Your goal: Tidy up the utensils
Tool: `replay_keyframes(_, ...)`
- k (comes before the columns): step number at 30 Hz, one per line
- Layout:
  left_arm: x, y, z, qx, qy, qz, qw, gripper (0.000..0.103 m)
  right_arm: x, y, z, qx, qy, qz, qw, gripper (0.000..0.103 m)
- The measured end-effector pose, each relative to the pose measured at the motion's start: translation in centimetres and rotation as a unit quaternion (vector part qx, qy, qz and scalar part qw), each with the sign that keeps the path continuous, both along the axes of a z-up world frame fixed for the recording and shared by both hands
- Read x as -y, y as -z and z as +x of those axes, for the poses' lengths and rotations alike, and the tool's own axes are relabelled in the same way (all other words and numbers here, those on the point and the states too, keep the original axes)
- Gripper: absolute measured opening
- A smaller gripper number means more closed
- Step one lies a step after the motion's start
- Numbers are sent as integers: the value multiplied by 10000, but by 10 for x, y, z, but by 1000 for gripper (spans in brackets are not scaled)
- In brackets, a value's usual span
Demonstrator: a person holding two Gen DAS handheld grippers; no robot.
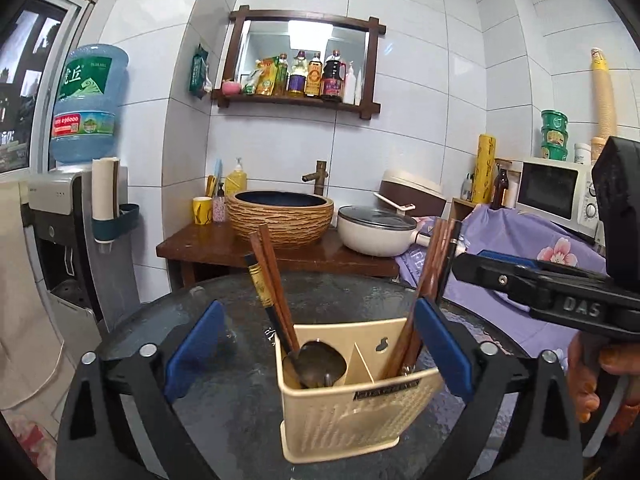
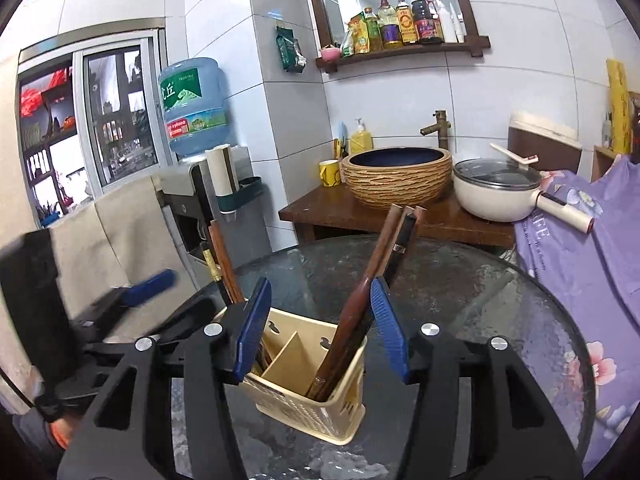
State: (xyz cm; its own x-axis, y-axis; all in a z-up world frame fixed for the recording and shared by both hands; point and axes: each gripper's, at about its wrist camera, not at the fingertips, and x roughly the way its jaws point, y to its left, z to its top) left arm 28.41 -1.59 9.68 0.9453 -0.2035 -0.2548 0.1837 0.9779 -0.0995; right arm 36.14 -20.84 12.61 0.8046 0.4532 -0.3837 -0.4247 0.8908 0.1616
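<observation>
A cream utensil holder [image 1: 352,412] with two compartments stands on the round glass table [image 1: 224,400]. Its left compartment holds a metal spoon [image 1: 320,360] and a few chopsticks [image 1: 272,280], one dark with a gold band. Brown chopsticks [image 2: 360,300] lean in the right compartment. My left gripper [image 1: 318,320] is open wide, its blue pads either side of the holder and touching nothing. My right gripper [image 2: 320,292] is open around the right bundle, which rests near the right pad [image 2: 390,332] without being squeezed. A right gripper finger [image 1: 500,280] reaches in from the right in the left wrist view.
Behind the table, a wooden stand [image 1: 224,248] carries a woven basin [image 1: 280,216], a yellow mug [image 1: 202,210] and a white lidded pot [image 1: 376,228]. A water dispenser [image 1: 60,216] stands at the left. A purple floral cloth [image 2: 592,264] and a microwave [image 1: 556,192] are at the right.
</observation>
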Motion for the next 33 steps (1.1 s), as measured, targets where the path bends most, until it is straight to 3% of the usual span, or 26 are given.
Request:
replay_keyframes(2, -2, 2, -12, -14, 12, 54, 10000, 97, 0, 0, -13, 241, 264, -171, 9992, 55)
replay_keyframes(3, -3, 3, -18, -21, 24, 89, 10000, 97, 0, 0, -20, 343, 372, -202, 9985, 61)
replay_keyframes(4, -5, 6, -28, -18, -10, 132, 9999, 97, 1, 1, -31, 465, 499, -199, 9975, 74)
replay_keyframes(8, -10, 22, -62, -102, -114, 266, 9995, 97, -2, 13, -76, 819, 712, -231, 9938, 81)
replay_keyframes(10, -16, 33, -79, -177, -216, 280, 9992, 97, -7, 26, -105, 990, 906, -397, 9902, 91)
replay_keyframes(13, -26, 50, -103, -299, -396, 239, 9985, 97, -7, 50, -149, 1159, 1154, -489, 9853, 93)
replay_keyframes(19, -33, 74, -144, -625, -412, 267, 9968, 97, 2, 87, -212, 1076, 1311, -594, 9837, 97)
replay_keyframes(27, -24, 82, -189, -610, -356, 130, 9974, 97, 14, 105, -279, 1031, 1272, -430, 9856, 97)
replay_keyframes(33, -23, 75, -209, -465, -398, 159, 9980, 97, 19, 107, -304, 1066, 1262, -361, 9856, 97)
